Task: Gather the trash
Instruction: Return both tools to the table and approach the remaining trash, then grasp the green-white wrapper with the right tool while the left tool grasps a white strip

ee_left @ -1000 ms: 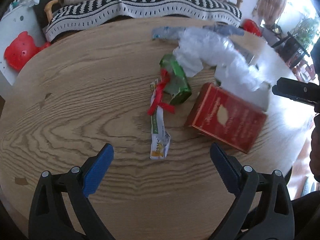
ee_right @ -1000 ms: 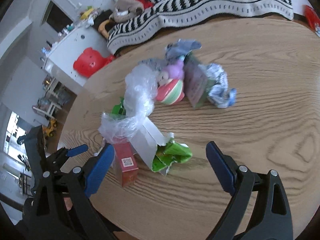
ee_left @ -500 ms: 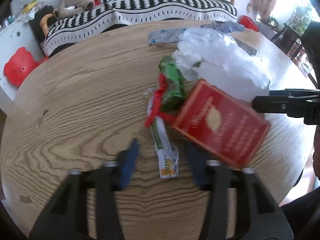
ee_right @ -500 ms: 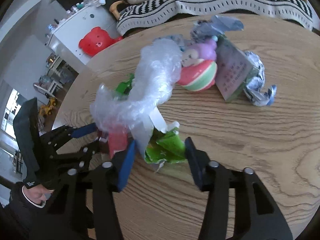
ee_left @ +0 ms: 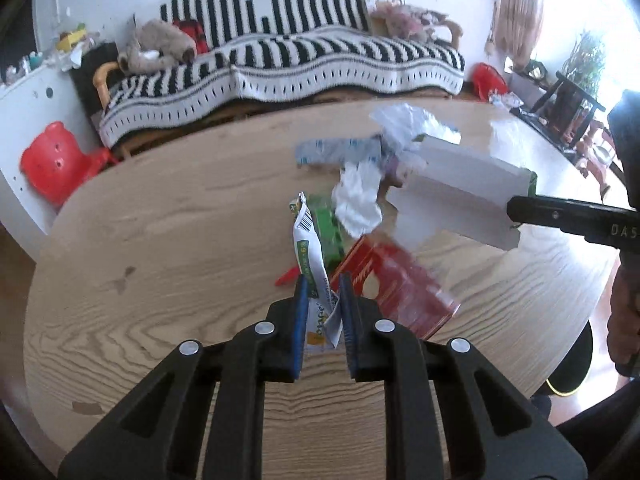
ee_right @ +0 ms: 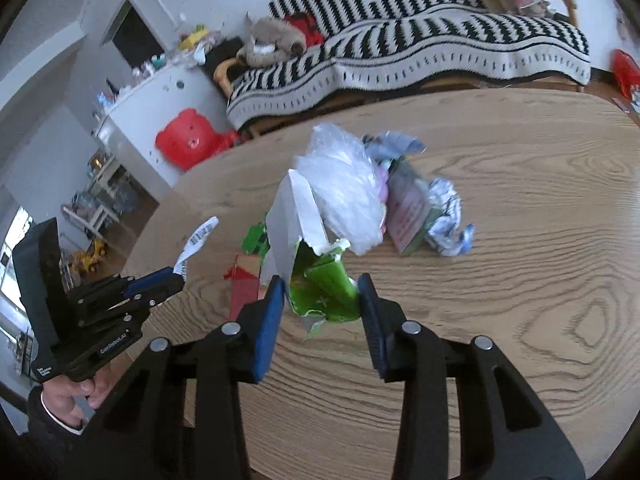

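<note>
The left gripper point(ee_left: 323, 284) is pinching a white snack wrapper point(ee_left: 308, 248) between its blue pads, the jaws nearly together after just closing, and the wrapper is sticking up toward twelve o'clock, clear of the round wooden table point(ee_left: 160, 248). The right gripper point(ee_right: 322, 288) is clamping a torn green carton point(ee_right: 324, 284), its jaws having just been closing and now standing a little apart with the crumpled green card filling the gap; the carton's white inner flap point(ee_right: 292, 220) is rising toward eleven o'clock. In the left wrist view that same carton is showing at two o'clock as a pale slab held off the table. A red box point(ee_left: 400, 284) is lying on the wood just at one o'clock of the left pads, with a green packet point(ee_left: 328, 232) beyond it. Clear crumpled plastic point(ee_right: 340, 184) is sitting at twelve o'clock of the right gripper, and a crumpled blue-and-white wrapper point(ee_right: 448, 220) is lying at one o'clock. A striped sofa point(ee_right: 400, 48) is standing behind the table.
</note>
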### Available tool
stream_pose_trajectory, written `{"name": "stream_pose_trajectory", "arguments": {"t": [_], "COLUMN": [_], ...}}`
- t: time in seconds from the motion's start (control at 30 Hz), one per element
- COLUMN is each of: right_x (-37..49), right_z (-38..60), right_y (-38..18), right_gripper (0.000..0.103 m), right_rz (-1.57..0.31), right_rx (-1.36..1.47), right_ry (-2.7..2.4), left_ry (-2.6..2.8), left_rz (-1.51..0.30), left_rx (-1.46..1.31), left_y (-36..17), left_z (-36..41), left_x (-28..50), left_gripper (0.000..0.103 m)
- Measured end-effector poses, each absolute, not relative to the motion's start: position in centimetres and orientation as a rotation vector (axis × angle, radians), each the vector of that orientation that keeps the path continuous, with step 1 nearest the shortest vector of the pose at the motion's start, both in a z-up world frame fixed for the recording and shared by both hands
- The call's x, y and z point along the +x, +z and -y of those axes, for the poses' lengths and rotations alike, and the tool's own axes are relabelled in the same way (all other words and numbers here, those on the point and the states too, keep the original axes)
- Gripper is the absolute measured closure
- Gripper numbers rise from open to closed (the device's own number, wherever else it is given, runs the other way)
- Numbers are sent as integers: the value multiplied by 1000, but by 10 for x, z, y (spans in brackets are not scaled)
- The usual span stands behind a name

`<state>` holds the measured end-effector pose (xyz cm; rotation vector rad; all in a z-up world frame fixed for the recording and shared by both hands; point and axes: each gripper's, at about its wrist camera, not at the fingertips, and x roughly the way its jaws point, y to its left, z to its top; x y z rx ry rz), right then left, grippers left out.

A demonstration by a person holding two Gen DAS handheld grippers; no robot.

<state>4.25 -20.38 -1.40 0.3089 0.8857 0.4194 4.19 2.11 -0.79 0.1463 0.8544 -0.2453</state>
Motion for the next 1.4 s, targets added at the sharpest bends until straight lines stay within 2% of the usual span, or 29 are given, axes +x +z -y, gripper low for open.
{"name": "stream_pose_trajectory", "arguments": {"t": [0.27, 0.43, 0.53, 0.8, 1.13, 1.4], "right_x": [35, 30, 22, 1, -51, -120], "right_z": [223, 244, 245, 271, 345, 421], "right_y": [-7, -4, 6, 14, 38, 33], "right_gripper": [65, 65, 65, 65, 65, 65], "right_rz": [-870, -873, -845, -827, -756, -754], "right_rx": [389, 560, 450, 434, 418, 396], "right_ry": [413, 492, 427, 366, 225, 23], "left_ry": [-240, -265, -271, -330, -479, -690], "left_rz": [-823, -801, -802, -791, -775, -775], "left_rx": [102, 89, 87, 97, 121, 171], "left_y": [9, 19, 20, 28, 33, 25], "left_z": [-13, -6, -2, 28, 97, 193], "left_x": [40, 38, 38, 32, 13, -25], "left_gripper": [88, 88, 88, 88, 88, 88]}}
